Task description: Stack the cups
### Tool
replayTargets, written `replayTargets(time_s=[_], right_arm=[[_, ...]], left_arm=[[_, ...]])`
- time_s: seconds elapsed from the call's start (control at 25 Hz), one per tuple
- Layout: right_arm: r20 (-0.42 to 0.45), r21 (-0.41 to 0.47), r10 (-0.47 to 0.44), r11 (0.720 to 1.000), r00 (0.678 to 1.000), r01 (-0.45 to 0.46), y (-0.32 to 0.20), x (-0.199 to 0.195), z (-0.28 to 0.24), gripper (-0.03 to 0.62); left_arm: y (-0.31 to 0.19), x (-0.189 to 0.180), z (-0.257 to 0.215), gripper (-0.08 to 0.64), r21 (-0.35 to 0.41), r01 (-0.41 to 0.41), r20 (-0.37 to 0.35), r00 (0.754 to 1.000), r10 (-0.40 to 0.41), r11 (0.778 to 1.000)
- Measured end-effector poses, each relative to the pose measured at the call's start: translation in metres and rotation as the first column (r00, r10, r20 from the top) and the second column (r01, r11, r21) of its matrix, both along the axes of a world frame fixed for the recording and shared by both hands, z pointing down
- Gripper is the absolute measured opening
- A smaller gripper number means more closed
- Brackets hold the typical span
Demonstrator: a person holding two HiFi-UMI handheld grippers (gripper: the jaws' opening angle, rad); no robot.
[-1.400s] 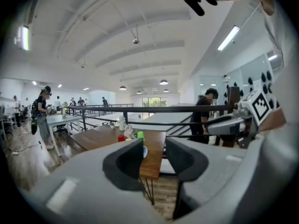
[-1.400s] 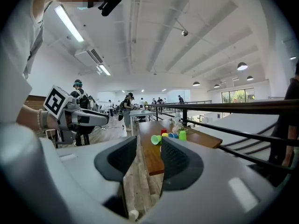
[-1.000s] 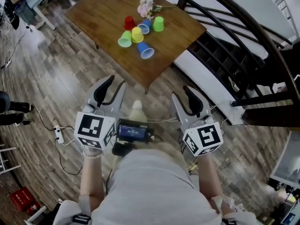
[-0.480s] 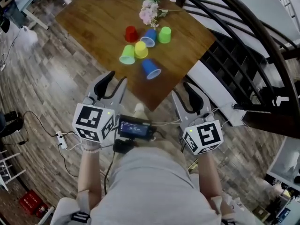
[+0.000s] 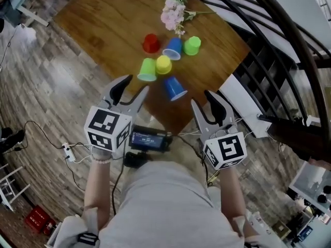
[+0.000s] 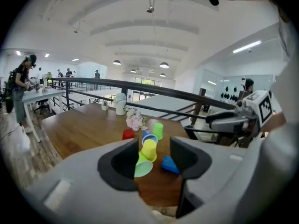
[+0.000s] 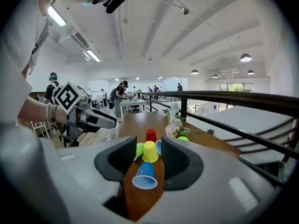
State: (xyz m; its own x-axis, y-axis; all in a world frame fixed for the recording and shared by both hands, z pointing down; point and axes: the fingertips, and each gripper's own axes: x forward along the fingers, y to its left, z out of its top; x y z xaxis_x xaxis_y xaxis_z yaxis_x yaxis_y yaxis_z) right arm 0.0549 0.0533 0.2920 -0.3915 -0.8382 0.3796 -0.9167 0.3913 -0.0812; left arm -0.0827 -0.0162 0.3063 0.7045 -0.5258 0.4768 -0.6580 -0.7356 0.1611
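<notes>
Several plastic cups sit near the corner of a wooden table. A red cup, a blue cup and a green cup form the far row. Closer in stand a yellow cup, a green cup on its side and a blue cup on its side. My left gripper hovers at the table's near edge; its jaws have just been opening, with nothing between them. My right gripper is open and empty, just off the table corner. The right gripper view frames the lying blue cup and the yellow cup.
Pink flowers lie behind the cups, with a white jug farther back. A black curved railing and stair steps run along the table's right side. Cables trail on the wood floor. People stand at desks far off.
Both grippers have moved forward to the table's near corner, and the cups now lie closer to them. The left jaws stand wider apart than before.
</notes>
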Motion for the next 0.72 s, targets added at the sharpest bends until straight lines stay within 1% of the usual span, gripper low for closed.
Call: replayTargets(time_s=[0.2, 0.32, 0.4, 0.56, 0.72], right_arm=[[0.001, -0.023, 0.010, 1.000, 1.000, -0.010, -0.009, 0.002, 0.004, 0.150], [-0.001, -0.033, 0.010, 0.999, 1.000, -0.010, -0.014, 0.002, 0.005, 0.150], [0.004, -0.039, 0.008, 0.999, 1.000, -0.008, -0.019, 0.003, 0.007, 0.150], [0.025, -0.052, -0.004, 0.999, 1.000, 0.005, -0.029, 0.009, 0.016, 0.150], [0.054, -0.062, -0.033, 0.997, 0.998, 0.036, -0.043, 0.020, 0.022, 0.150]], left_arm=[[-0.020, -0.005, 0.019, 0.206, -0.088, 0.020, 0.022, 1.000, -0.018, 0.996], [-0.032, -0.009, 0.034, 0.206, -0.161, 0.045, 0.047, 0.998, -0.037, 0.986], [-0.042, -0.010, 0.043, 0.206, -0.213, 0.061, 0.055, 0.997, -0.050, 0.975], [-0.061, -0.004, 0.064, 0.231, -0.326, 0.089, 0.051, 0.996, -0.076, 0.941], [-0.077, 0.012, 0.084, 0.247, -0.449, 0.099, 0.042, 0.995, -0.090, 0.888]])
